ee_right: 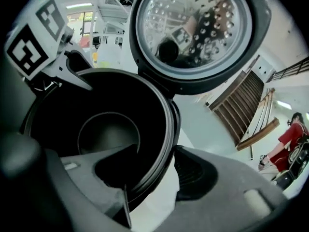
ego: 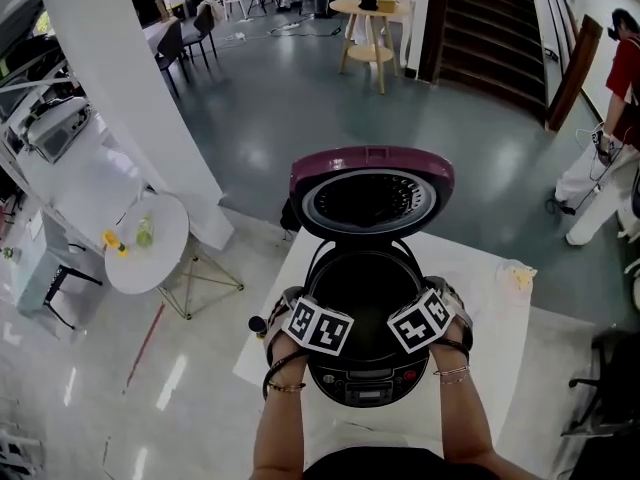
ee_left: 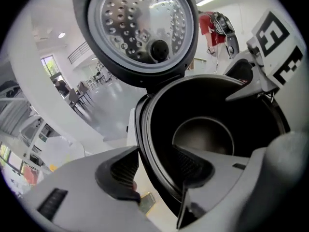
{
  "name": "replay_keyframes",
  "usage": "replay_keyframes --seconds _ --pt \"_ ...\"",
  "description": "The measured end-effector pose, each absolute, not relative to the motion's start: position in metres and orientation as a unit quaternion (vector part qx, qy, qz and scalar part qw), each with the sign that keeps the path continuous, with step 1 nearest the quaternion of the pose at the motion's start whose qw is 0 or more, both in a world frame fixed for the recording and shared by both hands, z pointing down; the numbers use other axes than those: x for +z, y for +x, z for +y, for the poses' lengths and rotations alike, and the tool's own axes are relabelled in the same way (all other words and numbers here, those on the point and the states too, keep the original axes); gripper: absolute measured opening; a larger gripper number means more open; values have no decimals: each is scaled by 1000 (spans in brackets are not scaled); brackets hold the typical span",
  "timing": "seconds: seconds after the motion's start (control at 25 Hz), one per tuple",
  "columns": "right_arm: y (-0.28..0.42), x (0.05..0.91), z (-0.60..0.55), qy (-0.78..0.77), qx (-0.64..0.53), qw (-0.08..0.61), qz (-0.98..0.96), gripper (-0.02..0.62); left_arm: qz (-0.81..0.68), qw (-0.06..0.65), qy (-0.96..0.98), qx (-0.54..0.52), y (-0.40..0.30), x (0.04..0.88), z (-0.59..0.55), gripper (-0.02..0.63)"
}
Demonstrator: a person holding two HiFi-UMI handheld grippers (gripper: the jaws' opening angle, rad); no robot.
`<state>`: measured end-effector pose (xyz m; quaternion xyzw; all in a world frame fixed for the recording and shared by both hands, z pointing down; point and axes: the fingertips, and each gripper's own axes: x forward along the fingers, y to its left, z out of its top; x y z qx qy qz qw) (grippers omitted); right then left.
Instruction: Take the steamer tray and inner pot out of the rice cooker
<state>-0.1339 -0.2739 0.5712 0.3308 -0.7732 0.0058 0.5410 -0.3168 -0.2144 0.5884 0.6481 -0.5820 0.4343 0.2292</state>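
Head view, items by size, with both gripper views for the detail

Floor (ego: 300, 98): grey and glossy; dark staircase (ego: 490, 28) at the far right; person in a red top (ego: 615, 118) at the right edge

Bench (ego: 500, 308): white top, straight below the camera, carrying the cooker

Rice cooker (ego: 365, 388): black body, control panel facing the wearer, standing near the middle of the bench

Lid (ego: 371, 193): maroon shell, hinged at the back, standing fully open; perforated metal plate (ee_left: 142, 25) on its inner face

Inner pot (ego: 365, 288): dark, seated inside the cooker; its round bottom shows in both gripper views

Left claw (ee_left: 156, 151): at the cooker's left rim, one jaw outside the cooker, the other down inside the pot; jaws apart with the rim between them, a sliver of bench showing between outer pad and rim, nothing clamped

Right claw (ee_right: 157, 149): at the right rim, mirrored; jaws apart astride the rim, white bench visible between outer pad and rim, no grip

Left cube (ego: 320, 328), right cube (ego: 422, 320): black-and-white markers, facing up, one over each side of the pot
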Motion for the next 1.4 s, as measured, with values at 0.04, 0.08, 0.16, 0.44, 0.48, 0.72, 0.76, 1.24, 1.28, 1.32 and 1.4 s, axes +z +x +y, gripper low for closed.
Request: replay_keyframes --seconds 0.04,0.08,0.16,0.44,0.48,0.72,0.76,1.24,1.28,1.32,1.4 --pt "-136 564 -273 331 2 531 -780 231 -582 233 652 427 -316 586 -215 212" --pt "-137 556 -272 332 -2 521 -786 203 -581 233 655 424 -316 583 -215 209" --pt "-138 545 -271 341 -4 501 -795 179 -579 223 659 425 -314 576 -215 186" --pt "-141 502 -267 370 -2 421 -828 151 -606 184 667 392 -315 535 -210 137" --pt "-140 495 -266 372 -1 409 -833 147 -610 180 670 383 -315 528 -208 133" --pt "-132 460 -252 399 -2 343 -851 132 -630 139 677 354 -311 484 -198 120" --pt "-130 453 -250 402 -6 332 -853 130 -634 131 676 353 -310 477 -196 118" --pt "-83 361 -218 435 -45 231 -869 100 -649 92 718 233 -263 382 -165 87" --pt "-73 355 -217 440 -46 223 -868 95 -650 85 721 227 -253 374 -163 85" --pt "-62 350 -215 445 -46 217 -868 92 -649 79 723 222 -243 367 -161 83" --pt "-42 339 -210 452 -45 205 -867 89 -648 70 728 213 -223 355 -158 83"
